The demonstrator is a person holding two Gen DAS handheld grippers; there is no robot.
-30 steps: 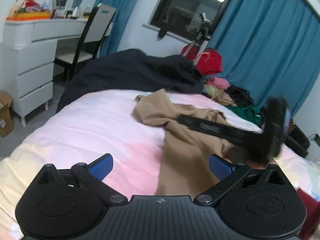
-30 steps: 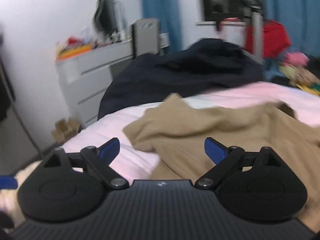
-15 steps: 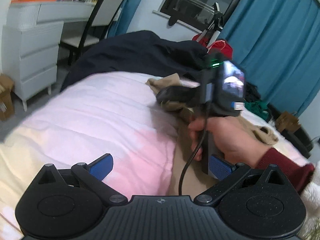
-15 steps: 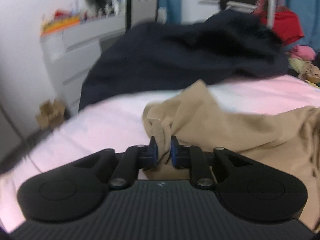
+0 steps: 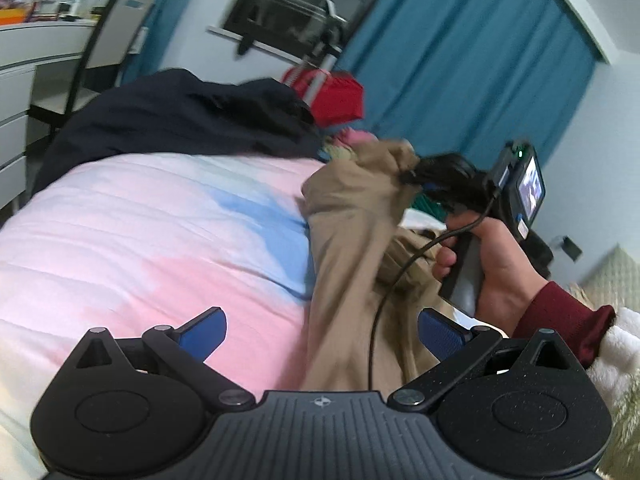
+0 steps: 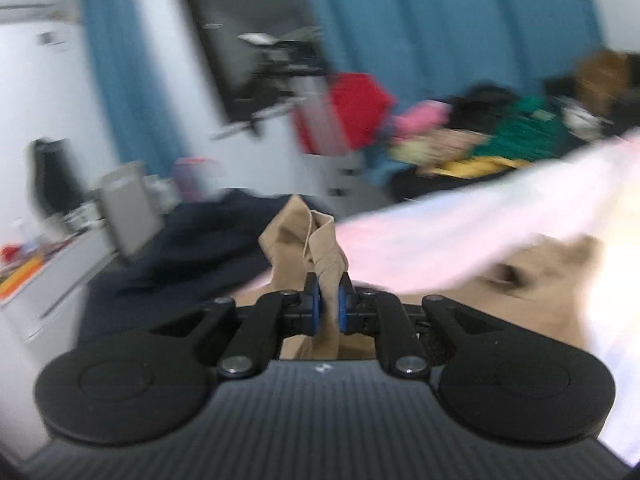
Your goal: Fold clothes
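Tan garment (image 5: 352,248) lies crumpled on the pink duvet (image 5: 160,240), one end lifted off the bed. Right gripper (image 6: 328,306) has that end: jaws nearly closed, blue pads (image 6: 314,308) pinching a fold of tan cloth that sticks up past them. Right hand (image 5: 492,264) with a dark red cuff grips the handle. Left gripper (image 5: 320,330) low over the duvet, jaws wide, nothing held, tan cloth lying below between them. Dark blanket (image 5: 180,120) behind; clothes pile (image 6: 480,140) by the blue curtain (image 5: 460,60). Right view blurred.
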